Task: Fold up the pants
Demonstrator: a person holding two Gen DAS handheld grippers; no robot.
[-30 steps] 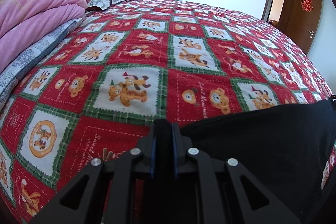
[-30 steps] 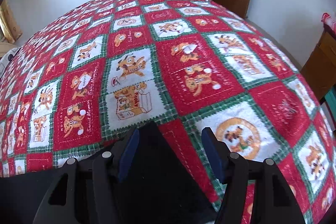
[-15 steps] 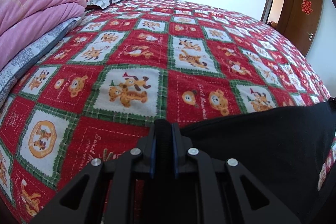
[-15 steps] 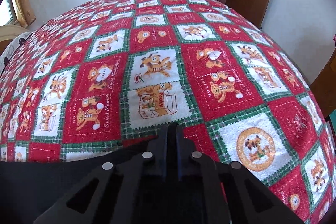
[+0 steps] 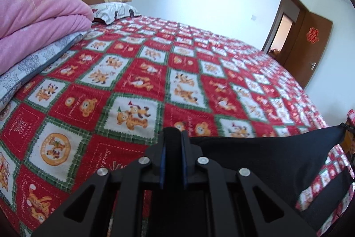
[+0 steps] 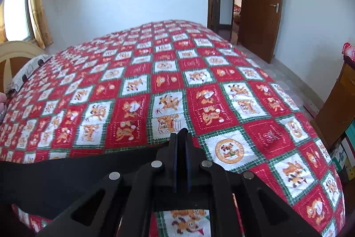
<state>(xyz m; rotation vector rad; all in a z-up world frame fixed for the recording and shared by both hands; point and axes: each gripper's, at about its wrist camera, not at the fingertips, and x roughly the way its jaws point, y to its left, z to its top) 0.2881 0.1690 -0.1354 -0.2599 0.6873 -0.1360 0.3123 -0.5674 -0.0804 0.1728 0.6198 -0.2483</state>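
left gripper (image 5: 172, 137): jaws pinch black pants (image 5: 266, 159) | right gripper (image 6: 182, 137): jaws pinch pants, above bed (image 6: 155, 81)

The pants (image 5: 261, 161) are plain black cloth with no pattern. They hang stretched in a taut band above the near edge of a red, white and green patchwork bedspread (image 5: 142, 72). Their top edge runs almost straight from side to side (image 6: 66, 179), rising to a point at one end. The lower part is out of sight.
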